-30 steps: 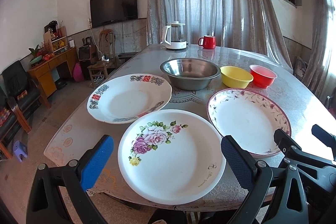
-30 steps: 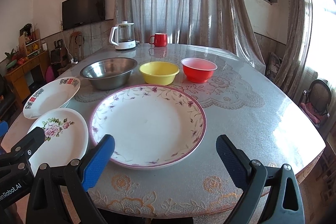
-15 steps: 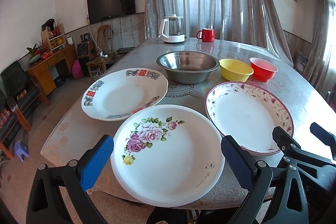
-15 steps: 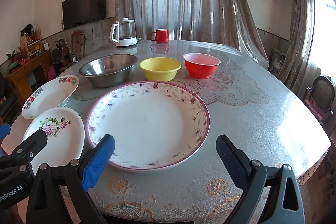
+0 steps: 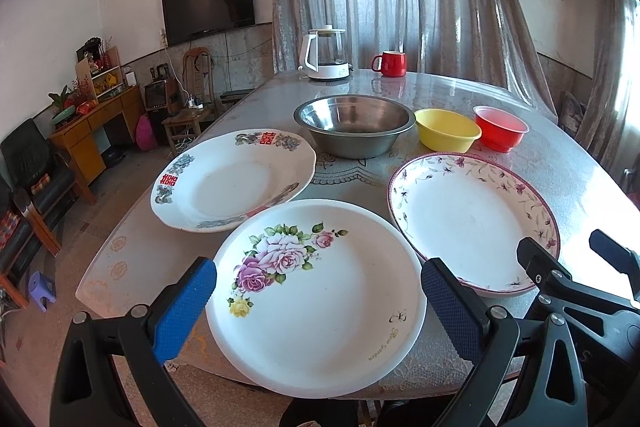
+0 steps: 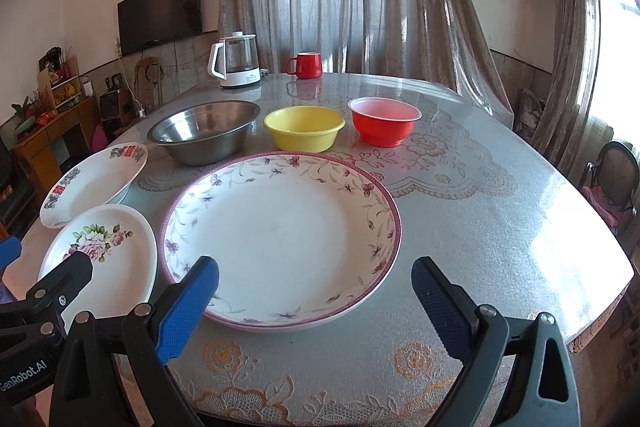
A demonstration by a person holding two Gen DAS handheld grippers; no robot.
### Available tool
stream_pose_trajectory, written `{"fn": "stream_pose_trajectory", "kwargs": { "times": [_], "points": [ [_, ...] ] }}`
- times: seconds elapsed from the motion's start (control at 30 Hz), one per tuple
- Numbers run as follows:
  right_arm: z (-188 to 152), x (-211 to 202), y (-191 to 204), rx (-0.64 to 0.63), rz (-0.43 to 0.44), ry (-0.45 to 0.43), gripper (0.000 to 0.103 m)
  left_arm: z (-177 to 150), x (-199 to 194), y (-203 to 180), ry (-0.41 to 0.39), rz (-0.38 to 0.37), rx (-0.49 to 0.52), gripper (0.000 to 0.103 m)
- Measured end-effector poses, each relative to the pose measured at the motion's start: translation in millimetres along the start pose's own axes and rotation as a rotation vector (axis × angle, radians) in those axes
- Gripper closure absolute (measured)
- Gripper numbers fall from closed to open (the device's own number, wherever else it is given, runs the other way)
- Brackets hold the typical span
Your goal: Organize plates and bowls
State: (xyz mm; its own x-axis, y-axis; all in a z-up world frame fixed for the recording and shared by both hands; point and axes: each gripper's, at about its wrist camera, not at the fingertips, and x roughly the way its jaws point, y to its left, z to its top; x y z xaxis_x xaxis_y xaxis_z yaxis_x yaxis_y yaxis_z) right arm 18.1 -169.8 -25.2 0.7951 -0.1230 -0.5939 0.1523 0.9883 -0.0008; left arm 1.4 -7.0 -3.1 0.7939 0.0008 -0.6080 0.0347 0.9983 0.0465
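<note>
Three plates [image 6: 280, 239] and three bowls [image 6: 304, 127] lie singly on the table [image 6: 500, 227], plates nearest the edge, bowls behind; nothing appears stacked yet. The left gripper [image 5: 318, 303] and right gripper [image 6: 315, 291] hover wide open, empty.

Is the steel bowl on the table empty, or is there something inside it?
Empty. The steel bowl stands upright, and both views show only bare shiny metal inside.
</note>
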Motion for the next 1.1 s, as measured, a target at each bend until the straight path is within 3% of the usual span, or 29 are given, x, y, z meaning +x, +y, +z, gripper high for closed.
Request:
{"fn": "stream_pose_trajectory", "kwargs": {
  "times": [0.67,0.87,1.03,1.1],
  "points": [
    [3,-13,-13,0.034,0.001,-0.015,0.004,3,-15,-6,-0.039,-0.02,0.018,0.0],
    [3,-3,-29,0.076,0.01,0.022,0.004,5,-9,-9,-0.028,-0.023,0.035,0.0],
    [3,6,-43,0.096,0.033,0.046,0.005,12,2,-12,0.022,-0.118,0.035,0.0],
    [4,10,-49,0.1,0.073,0.063,0.015,18,11,-13,0.071,-0.156,0.039,0.0]
  ]
}}
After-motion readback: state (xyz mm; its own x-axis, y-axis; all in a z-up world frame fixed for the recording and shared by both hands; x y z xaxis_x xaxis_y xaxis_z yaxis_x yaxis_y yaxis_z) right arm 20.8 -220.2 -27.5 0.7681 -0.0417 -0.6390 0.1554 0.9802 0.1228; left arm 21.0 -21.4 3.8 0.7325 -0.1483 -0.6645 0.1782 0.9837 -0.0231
